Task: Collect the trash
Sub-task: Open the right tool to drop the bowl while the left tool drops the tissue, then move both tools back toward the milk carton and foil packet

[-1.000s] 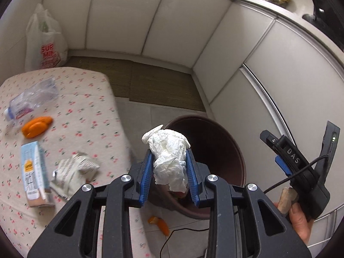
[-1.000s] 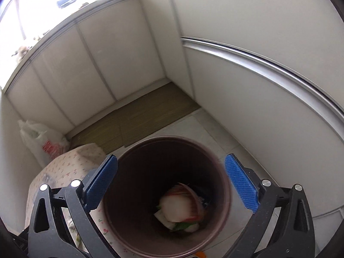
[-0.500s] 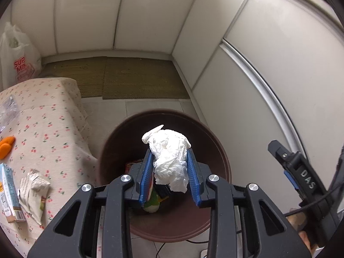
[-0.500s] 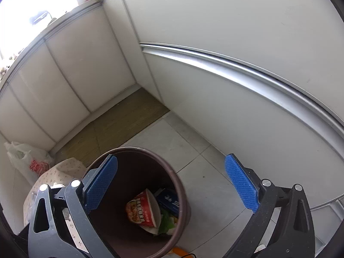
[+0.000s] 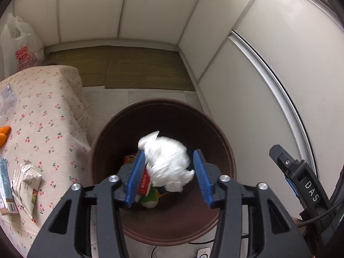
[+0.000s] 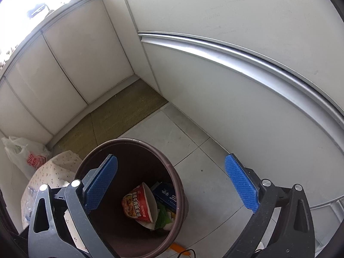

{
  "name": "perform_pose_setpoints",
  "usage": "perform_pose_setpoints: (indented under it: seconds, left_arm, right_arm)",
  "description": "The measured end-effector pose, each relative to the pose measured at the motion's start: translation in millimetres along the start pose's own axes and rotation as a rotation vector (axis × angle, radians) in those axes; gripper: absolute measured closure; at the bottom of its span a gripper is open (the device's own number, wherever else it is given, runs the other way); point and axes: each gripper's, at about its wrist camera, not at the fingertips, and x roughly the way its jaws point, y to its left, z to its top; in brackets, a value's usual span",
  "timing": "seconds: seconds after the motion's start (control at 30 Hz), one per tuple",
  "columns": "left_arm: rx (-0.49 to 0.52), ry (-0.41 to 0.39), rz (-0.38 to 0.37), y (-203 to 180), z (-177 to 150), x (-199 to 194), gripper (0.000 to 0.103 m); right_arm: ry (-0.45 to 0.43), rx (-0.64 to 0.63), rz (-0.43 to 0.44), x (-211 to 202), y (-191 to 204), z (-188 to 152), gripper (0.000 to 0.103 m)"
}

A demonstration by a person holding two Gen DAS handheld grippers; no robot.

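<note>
My left gripper hangs over the mouth of the brown waste bin, and its jaws are opening. A crumpled white tissue sits blurred and loose between the blue pads, with a clear gap on its right side. In the right wrist view my right gripper stands wide open with nothing in it, just right of the bin. Inside the bin lie a red noodle cup and a blue box.
Left of the bin is a table under a flowered cloth, with a crumpled wrapper, a small carton, orange peel and a clear bottle. A white shopping bag leans in the corner. White cabinet walls close in behind and to the right.
My left gripper carried the tissue from beside the table to over the bin, then its jaws parted and the tissue came loose. The right gripper drifted right, off the bin's centre.
</note>
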Motion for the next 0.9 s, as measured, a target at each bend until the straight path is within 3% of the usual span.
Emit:
perform_pose_setpoints:
  seconds: [0.07,0.23,0.9]
  left_arm:
    - [-0.018,-0.006,0.007,6,0,-3,0.046]
    - [-0.070,-0.017,0.030,29,-6,-12,0.045]
    - [-0.315,-0.084,0.198,163,-34,-62,0.044]
  right_arm:
    - [-0.002,-0.012,0.003,0,5,0,0.007]
    - [0.000,-0.061,0.020,-2,23,-3,0.007]
    - [0.070,-0.397,0.188,-6,163,-54,0.007]
